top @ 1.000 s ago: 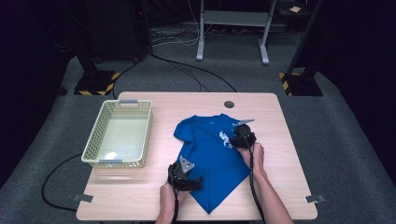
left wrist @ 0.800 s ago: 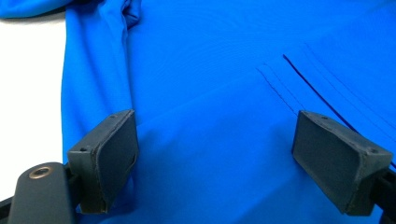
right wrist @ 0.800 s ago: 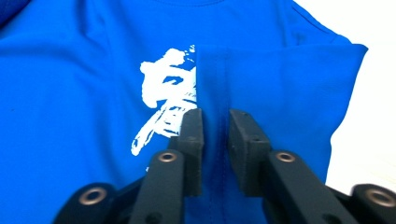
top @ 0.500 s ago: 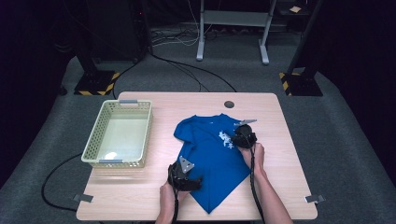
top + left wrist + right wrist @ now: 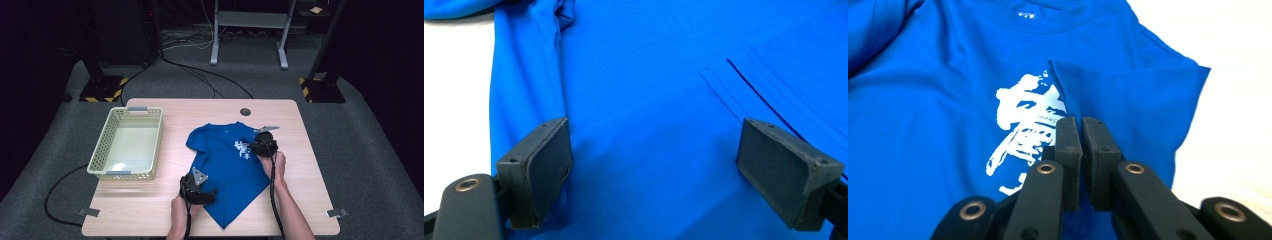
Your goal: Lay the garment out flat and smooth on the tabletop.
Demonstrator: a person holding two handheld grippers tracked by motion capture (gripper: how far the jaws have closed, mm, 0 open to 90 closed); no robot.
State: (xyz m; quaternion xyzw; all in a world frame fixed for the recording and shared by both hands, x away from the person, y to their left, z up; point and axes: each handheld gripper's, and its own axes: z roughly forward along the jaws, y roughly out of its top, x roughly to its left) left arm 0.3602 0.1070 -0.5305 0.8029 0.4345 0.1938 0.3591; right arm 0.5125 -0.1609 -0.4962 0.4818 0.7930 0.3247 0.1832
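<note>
Shirt (image 5: 227,165), blue, one: flat on table (image 5: 150,210), right of basket (image 5: 127,145), long axis running from collar down to near hem corner. Right gripper (image 5: 1080,125), jaws together, pinching a sleeve fold beside the print (image 5: 1023,130); left gripper (image 5: 669,160), jaws apart, over the hem side. Grippers, two; basket, one.

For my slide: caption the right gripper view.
Right gripper shut over a blue T-shirt beside its white print.
</note>
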